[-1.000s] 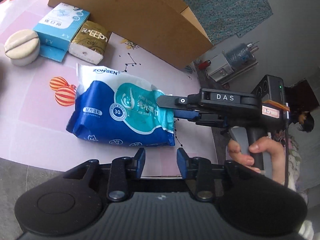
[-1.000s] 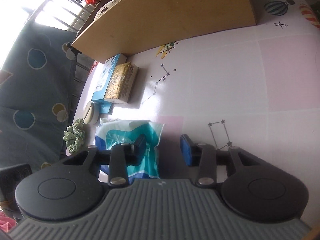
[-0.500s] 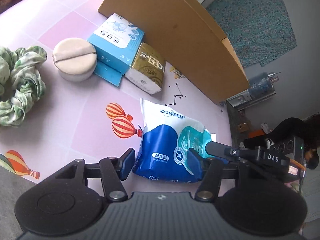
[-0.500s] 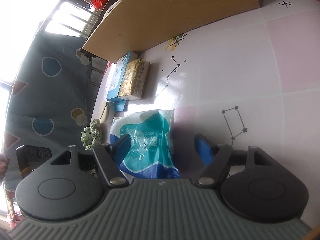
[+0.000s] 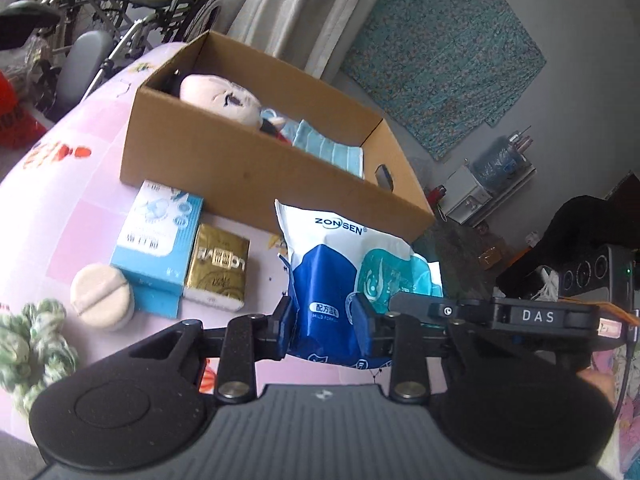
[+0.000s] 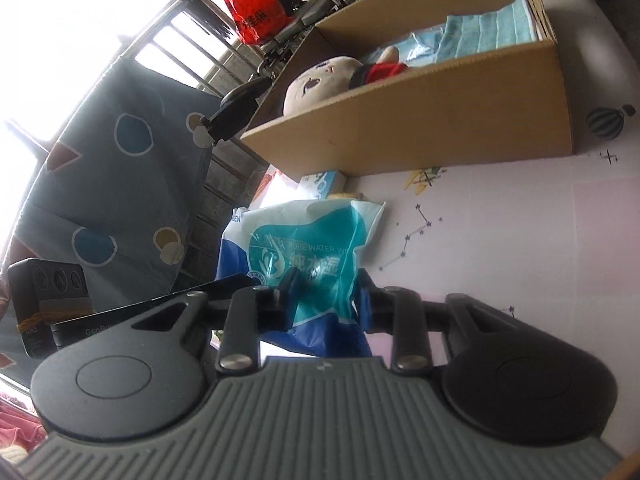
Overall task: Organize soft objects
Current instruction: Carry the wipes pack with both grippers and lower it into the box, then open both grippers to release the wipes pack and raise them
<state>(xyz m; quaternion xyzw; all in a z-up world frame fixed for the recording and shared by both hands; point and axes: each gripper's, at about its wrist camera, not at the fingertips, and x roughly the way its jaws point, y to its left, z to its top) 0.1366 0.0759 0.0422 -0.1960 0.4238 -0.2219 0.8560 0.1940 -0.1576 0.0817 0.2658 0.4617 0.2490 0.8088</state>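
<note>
Pink tiled table [image 5: 80, 216] with balloon prints carries everything, and at its near edge both sets of jaws are closing on the same wet-wipe pack [image 5: 340, 280]: the left gripper [image 5: 324, 326] squeezes its blue lower end, the right gripper [image 6: 326, 298] pinches the teal side. A second ago the pack lay flat with both jaws wider around it; now it hangs lifted clear of the table, tilted up, which I judge as the carry toward the cardboard box [image 5: 256, 168] beginning. From the pack, at ten o'clock in the left view, sit a gold tissue packet [image 5: 218, 270] and a blue carton [image 5: 158, 240] side by side, a round powder puff [image 5: 100, 298] at nine, a green scrunchie [image 5: 32, 340] beyond it. The box stands at twelve, already holding a plush doll [image 5: 220, 98] and a folded blue towel [image 5: 328, 152].
</note>
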